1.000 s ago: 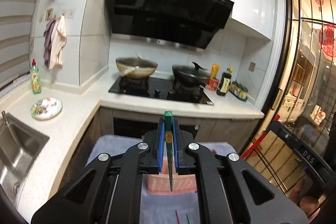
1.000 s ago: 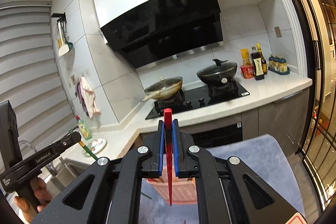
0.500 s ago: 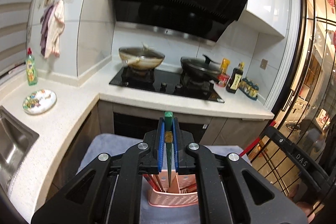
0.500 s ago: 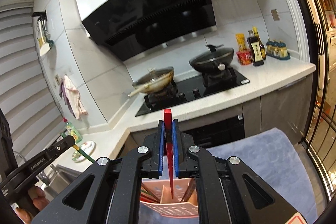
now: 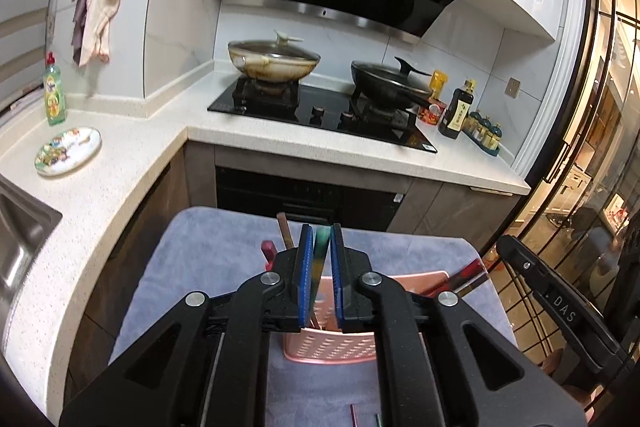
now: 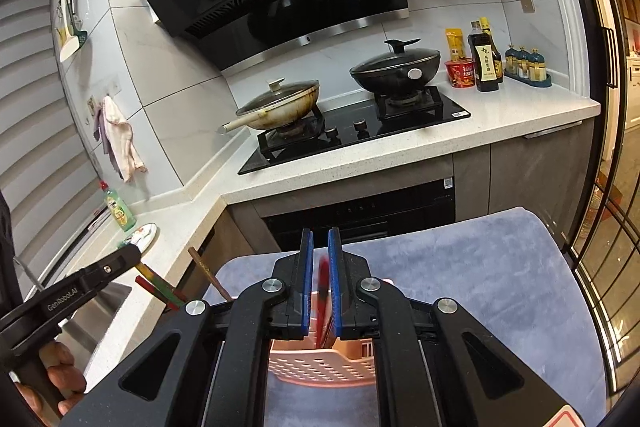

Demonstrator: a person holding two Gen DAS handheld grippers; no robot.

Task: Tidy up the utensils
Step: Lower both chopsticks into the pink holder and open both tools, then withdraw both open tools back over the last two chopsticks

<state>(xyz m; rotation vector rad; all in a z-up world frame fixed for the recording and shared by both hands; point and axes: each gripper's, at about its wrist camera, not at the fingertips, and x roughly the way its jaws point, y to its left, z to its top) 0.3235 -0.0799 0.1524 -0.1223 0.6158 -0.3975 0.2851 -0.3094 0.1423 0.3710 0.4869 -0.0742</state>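
Lowering two chopsticks into the pink holder.

Green chopstick (image 5: 320,259) pinched in left gripper (image 5: 319,279), red chopstick (image 6: 322,291) in right gripper (image 6: 319,287); both tips over the pink holder (image 5: 340,347) just below the jaws, on grey cloth (image 5: 208,259). Next, likely: let both go so the sticks drop in.

— What sits between the left jaws?
— A green chopstick (image 5: 321,259), upright, its lower end inside the pink perforated basket (image 5: 332,349) just below them
— And between the right jaws?
— A red chopstick (image 6: 322,287), blurred, tilted slightly, reaching down into the same basket; more sticks (image 5: 285,233) lean out of it, left of the left jaws
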